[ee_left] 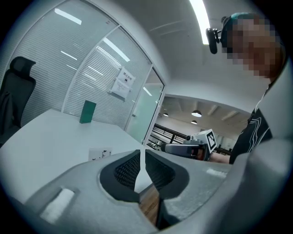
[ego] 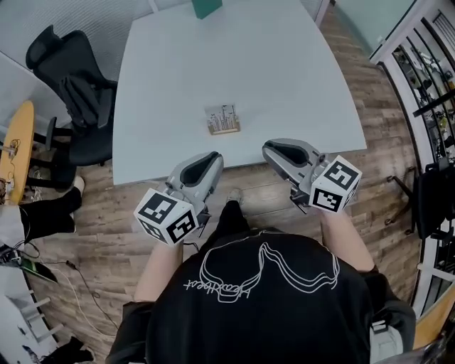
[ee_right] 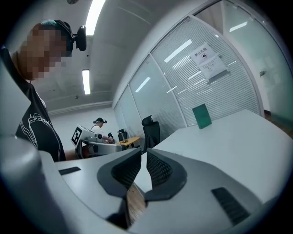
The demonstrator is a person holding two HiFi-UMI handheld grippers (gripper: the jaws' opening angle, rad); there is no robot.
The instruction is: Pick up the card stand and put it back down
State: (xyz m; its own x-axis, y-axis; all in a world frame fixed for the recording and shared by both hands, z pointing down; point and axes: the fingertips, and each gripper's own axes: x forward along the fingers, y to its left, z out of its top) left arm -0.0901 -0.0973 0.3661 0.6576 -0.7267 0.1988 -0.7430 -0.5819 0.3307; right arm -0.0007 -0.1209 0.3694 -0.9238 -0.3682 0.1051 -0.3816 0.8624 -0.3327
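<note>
The left gripper [ego: 212,160] has its jaws drawn together with only a hairline slit between the dark ribbed pads, and nothing is caught in them. The right gripper [ego: 271,150] has its jaws parted by a narrow crack and is likewise empty. Both are held low in front of the person, just short of the near edge of the white surface [ego: 234,64], with the wood-plank floor [ego: 249,192] below them. Ahead of the two grippers and roughly between their lines, a little nearer the left one, the small light-wood card stand [ego: 223,121] with upright white cards sits squarely on the surface near its front edge, clear of both grippers. Further ahead, at the far edge of the surface, a dark-green upright block [ego: 206,7] stands alone. Off to the left of the left gripper a black office chair [ego: 71,85] is pushed against the side of the surface. As for progress, the card stand rests upright and is not held, so these views cannot settle whether the lift and return are already over. My reading is that both are yet to come: a gripper has to reach forward, open wide enough, clamp the stand, raise it and set it back down.
</note>
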